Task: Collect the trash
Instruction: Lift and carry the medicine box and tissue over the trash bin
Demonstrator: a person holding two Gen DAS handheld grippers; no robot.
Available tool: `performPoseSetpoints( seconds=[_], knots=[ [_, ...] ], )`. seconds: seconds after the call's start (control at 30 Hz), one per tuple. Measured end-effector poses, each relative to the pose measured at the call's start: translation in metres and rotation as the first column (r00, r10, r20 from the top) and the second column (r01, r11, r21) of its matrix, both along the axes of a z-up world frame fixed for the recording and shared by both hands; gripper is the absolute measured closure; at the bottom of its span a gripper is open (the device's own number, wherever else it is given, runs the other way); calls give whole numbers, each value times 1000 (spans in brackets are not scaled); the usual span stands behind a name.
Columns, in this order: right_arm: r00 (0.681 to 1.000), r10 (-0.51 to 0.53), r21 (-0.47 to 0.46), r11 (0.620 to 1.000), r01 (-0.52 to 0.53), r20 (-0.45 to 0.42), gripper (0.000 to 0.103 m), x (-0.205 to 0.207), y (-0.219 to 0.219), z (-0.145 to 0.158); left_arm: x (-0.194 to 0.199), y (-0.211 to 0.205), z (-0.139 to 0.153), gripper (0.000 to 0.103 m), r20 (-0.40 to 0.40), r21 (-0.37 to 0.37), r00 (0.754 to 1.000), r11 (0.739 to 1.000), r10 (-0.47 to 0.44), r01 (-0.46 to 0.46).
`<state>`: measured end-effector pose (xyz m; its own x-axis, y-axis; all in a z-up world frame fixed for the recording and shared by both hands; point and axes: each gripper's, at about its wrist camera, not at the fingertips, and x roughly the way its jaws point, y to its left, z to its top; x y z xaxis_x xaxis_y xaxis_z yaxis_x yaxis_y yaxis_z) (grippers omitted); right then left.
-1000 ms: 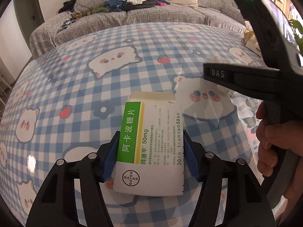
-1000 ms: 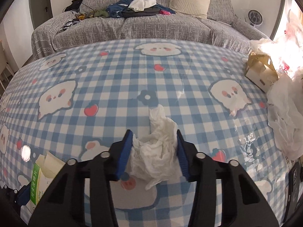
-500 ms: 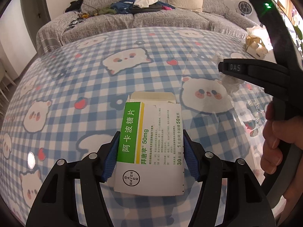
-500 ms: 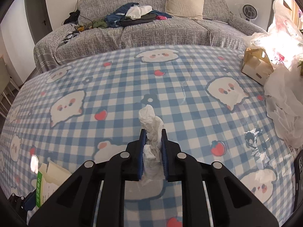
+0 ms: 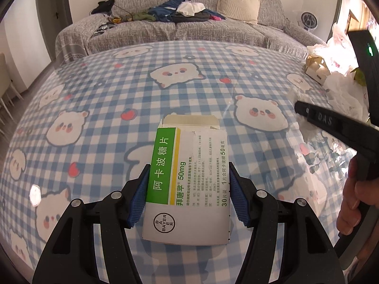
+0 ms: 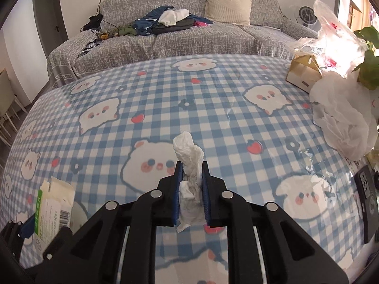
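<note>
My left gripper (image 5: 188,189) is shut on an empty green-and-white medicine box (image 5: 189,179) with its end flap open, held above the checked tablecloth (image 5: 118,99). My right gripper (image 6: 191,179) is shut on a crumpled white tissue (image 6: 189,156) that sticks up past the blue pads, also lifted off the table. The box shows at the lower left of the right wrist view (image 6: 53,203). The right gripper's black body and the hand holding it show at the right edge of the left wrist view (image 5: 343,127).
White plastic bags (image 6: 341,118) and a small cardboard carton (image 6: 303,75) sit at the table's right side beside a green plant (image 6: 367,54). A dark phone (image 6: 366,189) lies at the right edge. A grey sofa with clothes (image 6: 170,21) stands beyond the table.
My right gripper has closed on the tissue and lifted it off the table. Both grippers have risen, the left still gripping the box.
</note>
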<state>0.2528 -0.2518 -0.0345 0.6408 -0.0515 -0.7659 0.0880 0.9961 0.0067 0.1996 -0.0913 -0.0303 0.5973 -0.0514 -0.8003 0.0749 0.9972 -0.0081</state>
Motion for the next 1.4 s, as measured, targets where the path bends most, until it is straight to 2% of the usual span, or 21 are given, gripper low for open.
performPoseSetpoints(
  seconds=[0.7,0.9,1.4],
  knots=[
    [997,43,-42,998,-40,71,89,-83,16,18,-67,32,14,43,25,-45,999,998,37,-36],
    [994,70,-83,995,-63,88,89,-114,25,20,-95,44,15,43,39,-28,997,998,60,-59],
    [991,100,-58,994,-95,94,89,-184,35,16,-164,63,10,43,56,1,997,998,62,-62]
  ],
)
